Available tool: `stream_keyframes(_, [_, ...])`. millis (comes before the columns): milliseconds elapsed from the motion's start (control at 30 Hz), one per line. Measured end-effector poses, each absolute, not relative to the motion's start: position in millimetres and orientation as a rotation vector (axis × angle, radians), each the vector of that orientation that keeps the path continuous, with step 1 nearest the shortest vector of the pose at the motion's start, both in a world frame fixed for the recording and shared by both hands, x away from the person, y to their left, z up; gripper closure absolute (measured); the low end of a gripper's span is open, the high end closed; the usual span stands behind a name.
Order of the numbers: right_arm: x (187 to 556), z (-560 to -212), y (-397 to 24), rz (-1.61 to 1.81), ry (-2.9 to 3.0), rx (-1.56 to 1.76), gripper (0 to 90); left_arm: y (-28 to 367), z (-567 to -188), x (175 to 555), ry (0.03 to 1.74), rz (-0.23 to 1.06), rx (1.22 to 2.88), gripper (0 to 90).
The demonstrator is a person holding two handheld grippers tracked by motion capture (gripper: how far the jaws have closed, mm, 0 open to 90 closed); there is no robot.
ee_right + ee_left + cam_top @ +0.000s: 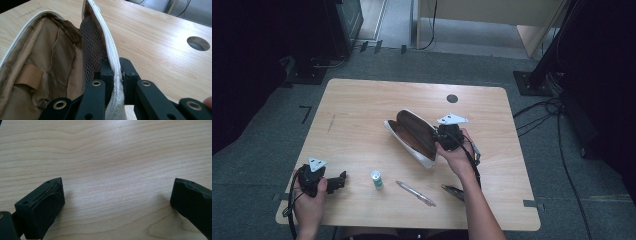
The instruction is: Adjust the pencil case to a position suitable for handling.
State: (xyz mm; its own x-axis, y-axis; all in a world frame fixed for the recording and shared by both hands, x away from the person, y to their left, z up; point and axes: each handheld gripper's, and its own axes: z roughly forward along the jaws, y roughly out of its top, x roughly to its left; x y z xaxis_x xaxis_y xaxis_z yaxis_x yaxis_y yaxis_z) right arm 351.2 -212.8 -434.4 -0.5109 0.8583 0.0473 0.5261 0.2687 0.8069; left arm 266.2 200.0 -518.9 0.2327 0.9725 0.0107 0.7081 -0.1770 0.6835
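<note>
- Work in hand: the pencil case (412, 136) lies open near the middle of the worktop (362, 100), slightly toward the right edge, with its brown lining facing up.
- Right tool (438, 136): clamped on the white zipper edge of one flap of the case. In the right gripper view the jaws are pressed together on that edge (113, 75), and the flap stands upright with a mesh pocket (92, 42) just behind it.
- Left tool (339, 180): jaws apart with nothing between them. It rests near the front left corner of the worktop, well apart from the case; the left gripper view shows bare wood between the jaws.
- Judged done: the case is unzipped and spread, and one flap is secured by the right tool.
- Judged not done: three loose items lie along the front edge, outside the case:
  - a small white tube (376, 179), nearest the left tool;
  - a pen (415, 193), just right of the tube;
  - a dark slim item (453, 190), partly hidden by the right forearm; its type cannot be told.
- Case interior: the visible lining and the elastic loop (28, 75) hold no items.
- Remaining, as judged: pick up each loose item with the free left tool, place it in the case, then close the case.
</note>
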Motion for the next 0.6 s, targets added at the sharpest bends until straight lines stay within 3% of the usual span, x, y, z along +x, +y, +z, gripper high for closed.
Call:
stream_keyframes(200, [353.0, -440.8, -216.0, 1.156, 2.165, 1.273, 75.0, 200.1, -518.9, 266.3, 1.534, 0.619, 1.958, 0.0])
stream_keyframes(400, [353.2, -438.7, -220.6, 1.212, 2.17, 1.301, 56.5, 200.5, -518.8, 267.1, 1.527, 0.616, 1.964, 0.0])
stream_keyframes(600, [346.9, -430.5, -229.3, 1.225, 2.154, 1.3, 47.5, 200.5, -518.8, 267.1, 1.528, 0.616, 1.963, 0.0])
